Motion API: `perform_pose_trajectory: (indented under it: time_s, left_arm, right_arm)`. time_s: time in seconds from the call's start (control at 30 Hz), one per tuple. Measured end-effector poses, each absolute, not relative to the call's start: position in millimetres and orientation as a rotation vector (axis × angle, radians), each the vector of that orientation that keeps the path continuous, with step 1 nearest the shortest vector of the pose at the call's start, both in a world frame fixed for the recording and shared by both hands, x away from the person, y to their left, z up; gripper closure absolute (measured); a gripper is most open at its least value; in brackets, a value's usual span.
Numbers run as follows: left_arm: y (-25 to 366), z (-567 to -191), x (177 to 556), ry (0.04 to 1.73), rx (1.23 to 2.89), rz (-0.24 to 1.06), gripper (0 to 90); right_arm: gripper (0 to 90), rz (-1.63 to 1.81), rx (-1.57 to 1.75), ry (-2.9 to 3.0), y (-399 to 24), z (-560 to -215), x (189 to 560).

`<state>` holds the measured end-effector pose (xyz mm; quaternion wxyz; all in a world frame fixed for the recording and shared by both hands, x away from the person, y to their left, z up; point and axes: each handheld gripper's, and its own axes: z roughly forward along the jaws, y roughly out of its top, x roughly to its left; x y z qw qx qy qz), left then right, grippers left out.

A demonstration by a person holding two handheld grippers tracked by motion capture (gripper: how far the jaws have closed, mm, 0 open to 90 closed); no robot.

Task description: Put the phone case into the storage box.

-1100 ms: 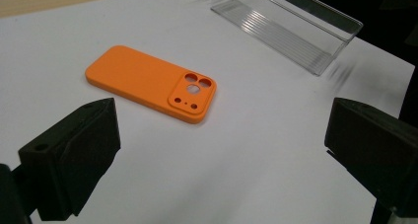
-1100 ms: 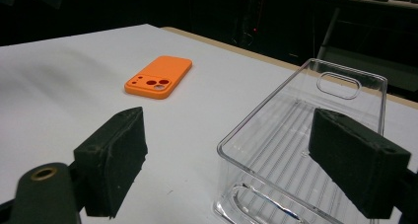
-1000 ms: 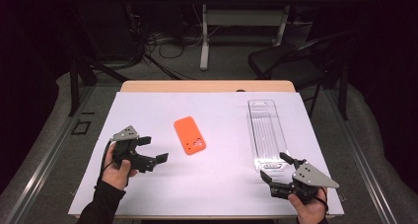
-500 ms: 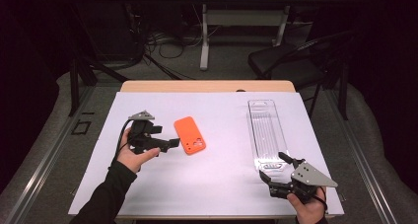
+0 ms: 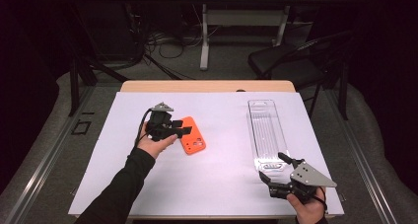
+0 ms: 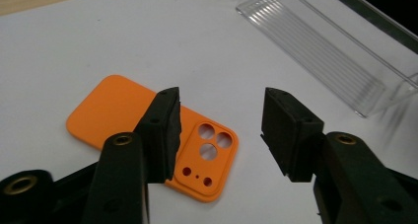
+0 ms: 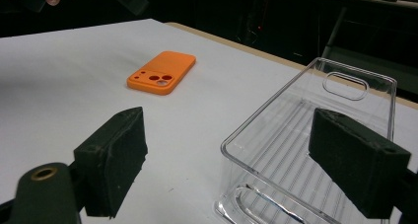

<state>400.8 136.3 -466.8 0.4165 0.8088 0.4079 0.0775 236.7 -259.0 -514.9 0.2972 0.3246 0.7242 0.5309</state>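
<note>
my left gripper [image 5: 183, 130] hangs left of centre in the high view, its jaws just narrowing yet still apart over the orange phone case [image 6: 148, 135], lying flat on the white table [image 5: 222, 184]. my right gripper [image 5: 272, 170] waits open at the lower right, straddling the near end of the clear tray [image 7: 315, 150], ready to steady it.

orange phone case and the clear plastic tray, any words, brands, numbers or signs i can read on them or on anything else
None can be read.
Orange phone case: plain, camera holes and no lettering.
Clear plastic tray: ribs and a hang slot, no print visible.
Left gripper and right gripper: no markings legible on the jaws.
White table cover: blank.
</note>
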Motion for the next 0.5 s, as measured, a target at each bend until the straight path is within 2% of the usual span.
perform_pose_trajectory:
  time_s: [0.07,0.3,0.47,0.5]
  left_arm:
    - [131,-468,405,1.033,2.042,0.200,55.0]
    - [114,-480,420,1.086,2.069,0.206,56.2]
    - [106,-492,431,1.108,2.088,0.200,67.7]
    - [104,-494,433,1.111,2.094,0.201,67.7]
  right_arm:
    - [14.2,1.411,0.866,1.926,-259,-515,236]
    - [14.2,1.412,0.869,1.929,-259,-516,236]
    - [14.2,1.410,0.864,1.936,-260,-516,236]
    - [14.2,1.410,0.864,1.936,-260,-516,236]
